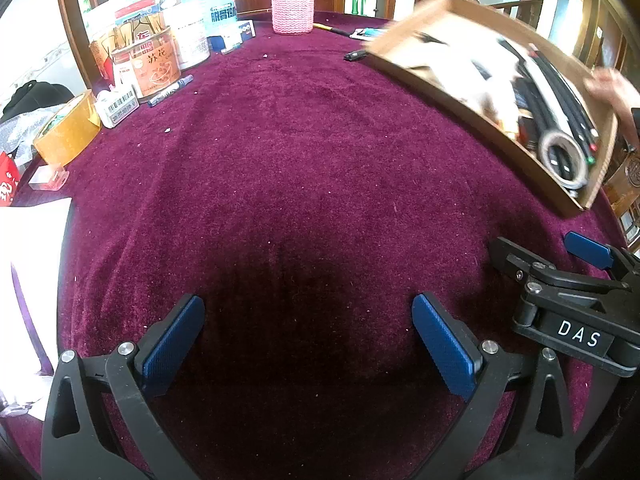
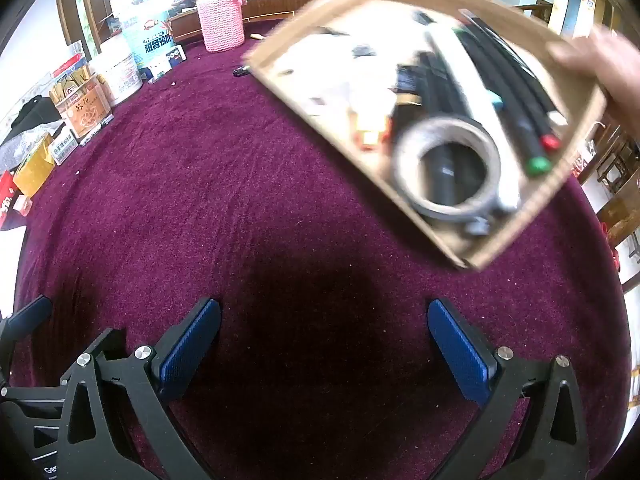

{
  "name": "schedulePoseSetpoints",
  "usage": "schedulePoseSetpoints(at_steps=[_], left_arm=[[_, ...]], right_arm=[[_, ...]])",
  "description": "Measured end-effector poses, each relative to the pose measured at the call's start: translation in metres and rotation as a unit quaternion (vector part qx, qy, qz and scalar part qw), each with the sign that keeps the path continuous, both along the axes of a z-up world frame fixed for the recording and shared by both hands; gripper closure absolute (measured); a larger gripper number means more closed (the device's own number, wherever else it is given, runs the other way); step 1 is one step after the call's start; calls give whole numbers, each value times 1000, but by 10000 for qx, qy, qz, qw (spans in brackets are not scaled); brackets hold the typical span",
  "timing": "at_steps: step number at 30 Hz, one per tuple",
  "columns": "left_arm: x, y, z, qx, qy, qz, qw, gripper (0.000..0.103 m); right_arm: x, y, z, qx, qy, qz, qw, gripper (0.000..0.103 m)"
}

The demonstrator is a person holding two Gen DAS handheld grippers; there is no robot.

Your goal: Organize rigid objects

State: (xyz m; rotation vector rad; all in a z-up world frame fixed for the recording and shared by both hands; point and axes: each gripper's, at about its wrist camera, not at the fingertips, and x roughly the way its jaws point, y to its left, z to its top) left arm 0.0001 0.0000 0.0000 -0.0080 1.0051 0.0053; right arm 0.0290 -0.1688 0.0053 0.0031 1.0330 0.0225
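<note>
Both hand-held grippers, left hand-held gripper [image 1: 308,344] and right hand-held gripper [image 2: 324,348], hang spread wide, pinching nothing, above maroon cloth. Up right, a bare hand [image 2: 600,68] tilts the cardboard tray [image 2: 496,256] of markers [image 2: 516,92] and a tape roll [image 2: 446,168]; that slant could spill everything. Beyond, the surface [image 1: 280,160] carries tins [image 1: 156,62] and a pink knitted jar [image 1: 292,4] along its far edge, before a bright window.

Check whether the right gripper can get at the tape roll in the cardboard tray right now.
Probably not yet: the cardboard tray is tilted, blurred and gripped by a bare hand. The tape roll lies on pens. The right gripper is open over bare cloth.
</note>
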Motion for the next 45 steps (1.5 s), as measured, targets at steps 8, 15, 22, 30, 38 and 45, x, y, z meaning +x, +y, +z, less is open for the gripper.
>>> schedulePoseSetpoints(at_steps=[8, 15, 22, 30, 38, 45], left_arm=[[0, 0, 0, 0, -1, 0, 10000, 0], [0, 0, 0, 0, 0, 1, 10000, 0], [0, 0, 0, -1, 1, 1, 10000, 0], [0, -2, 0, -2, 2, 1, 10000, 0], [-1, -2, 0, 0, 1, 1, 10000, 0], [-1, 0, 1, -2, 0, 1, 10000, 0]], right_arm=[[-1, -1, 1, 3, -2, -6, 10000, 2], [-3, 0, 0, -3, -2, -2, 10000, 2], [-5, 0, -1, -4, -7, -4, 10000, 2], [-8, 1, -3, -8, -6, -4, 10000, 2], [-10, 6, -1, -7, -4, -6, 10000, 2], [-10, 4, -4, -6, -7, -7, 10000, 2]])
